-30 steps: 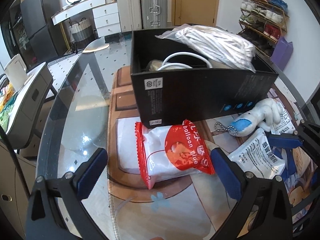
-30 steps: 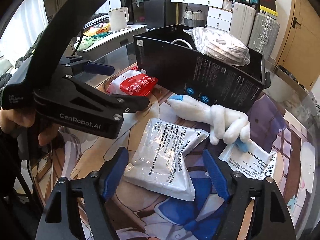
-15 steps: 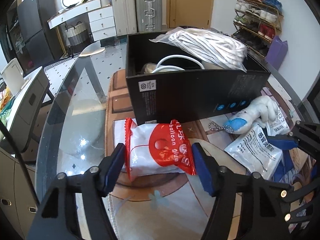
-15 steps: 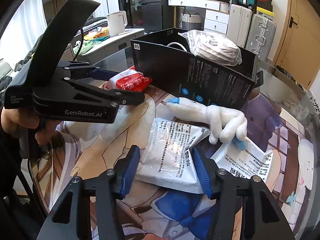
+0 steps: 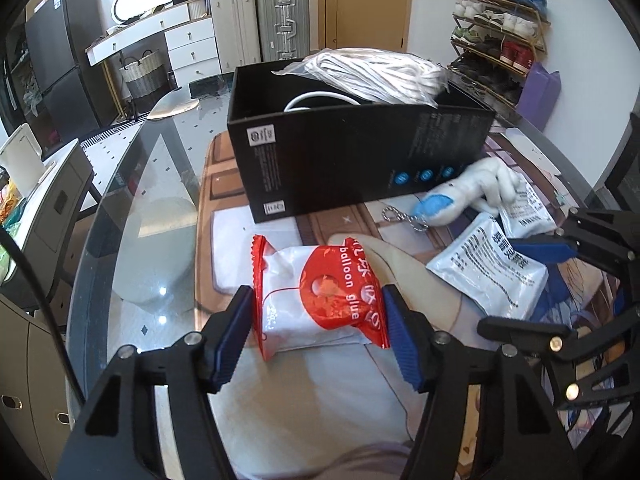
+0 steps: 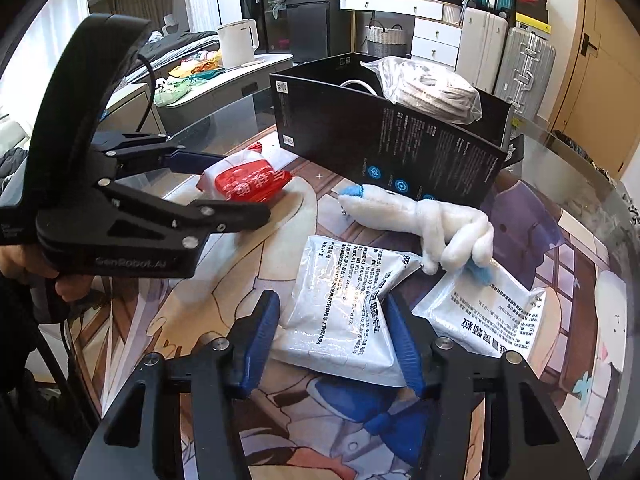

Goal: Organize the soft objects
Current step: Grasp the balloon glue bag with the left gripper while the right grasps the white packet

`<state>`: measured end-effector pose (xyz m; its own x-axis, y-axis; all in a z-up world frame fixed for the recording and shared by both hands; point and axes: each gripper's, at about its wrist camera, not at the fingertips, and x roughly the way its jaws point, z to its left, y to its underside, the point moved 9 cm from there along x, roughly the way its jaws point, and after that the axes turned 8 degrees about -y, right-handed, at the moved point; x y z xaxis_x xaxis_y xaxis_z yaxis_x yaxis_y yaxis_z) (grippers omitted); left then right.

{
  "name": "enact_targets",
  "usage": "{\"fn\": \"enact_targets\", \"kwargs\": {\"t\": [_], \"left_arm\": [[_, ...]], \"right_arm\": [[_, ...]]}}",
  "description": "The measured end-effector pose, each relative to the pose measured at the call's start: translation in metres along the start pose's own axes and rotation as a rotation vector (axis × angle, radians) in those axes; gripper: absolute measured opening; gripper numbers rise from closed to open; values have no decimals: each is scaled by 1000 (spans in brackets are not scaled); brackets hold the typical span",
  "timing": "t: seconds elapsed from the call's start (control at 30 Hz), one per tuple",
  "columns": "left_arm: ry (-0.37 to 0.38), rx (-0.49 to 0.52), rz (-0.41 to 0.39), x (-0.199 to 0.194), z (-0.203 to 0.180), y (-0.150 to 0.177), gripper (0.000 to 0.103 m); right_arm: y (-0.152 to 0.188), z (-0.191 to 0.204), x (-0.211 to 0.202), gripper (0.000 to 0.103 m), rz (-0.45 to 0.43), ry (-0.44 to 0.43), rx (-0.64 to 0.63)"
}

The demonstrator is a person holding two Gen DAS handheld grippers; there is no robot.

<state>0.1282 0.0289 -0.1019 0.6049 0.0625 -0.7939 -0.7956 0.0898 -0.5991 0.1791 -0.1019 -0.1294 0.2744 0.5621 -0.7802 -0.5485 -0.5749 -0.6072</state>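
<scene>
A red and white "balloon glue" packet (image 5: 320, 300) lies on the printed mat, and my left gripper (image 5: 318, 324) is shut on it, a blue pad against each end. It also shows in the right wrist view (image 6: 248, 178). My right gripper (image 6: 334, 336) is shut on a white printed pouch (image 6: 344, 312), also seen in the left wrist view (image 5: 492, 272). A second white pouch (image 6: 492, 312) lies to the right. A white and blue plush toy (image 6: 420, 220) lies before the black box (image 5: 360, 160), which holds a bagged white rope bundle (image 5: 380, 76).
The printed mat (image 5: 304, 400) covers part of a round glass table (image 5: 132, 208). A keychain (image 5: 404, 218) lies by the plush. Suitcases (image 5: 260, 20), a drawer unit and a shoe rack (image 5: 500, 36) stand behind. A white kettle (image 6: 236, 44) stands on a side counter.
Both grippers have narrowed from wide open and closed: the left onto the red packet, the right onto the white pouch. Both cameras have moved closer to the mat.
</scene>
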Motion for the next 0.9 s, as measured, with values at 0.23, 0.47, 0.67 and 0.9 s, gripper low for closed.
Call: {"fn": "enact_targets", "kwargs": {"t": [0.23, 0.47, 0.67, 0.9], "left_arm": [[1, 9, -11, -6, -3, 6, 65], [7, 20, -19, -7, -4, 7, 65], [18, 30, -29, -10, -5, 9, 64], [25, 45, -38, -13, -9, 12, 58]], "right_arm": [[4, 2, -4, 55, 8, -2, -2], [4, 2, -4, 55, 17, -1, -5], [-1, 1, 0, 55, 12, 4, -6], [-3, 3, 3, 53, -1, 6, -6]]}}
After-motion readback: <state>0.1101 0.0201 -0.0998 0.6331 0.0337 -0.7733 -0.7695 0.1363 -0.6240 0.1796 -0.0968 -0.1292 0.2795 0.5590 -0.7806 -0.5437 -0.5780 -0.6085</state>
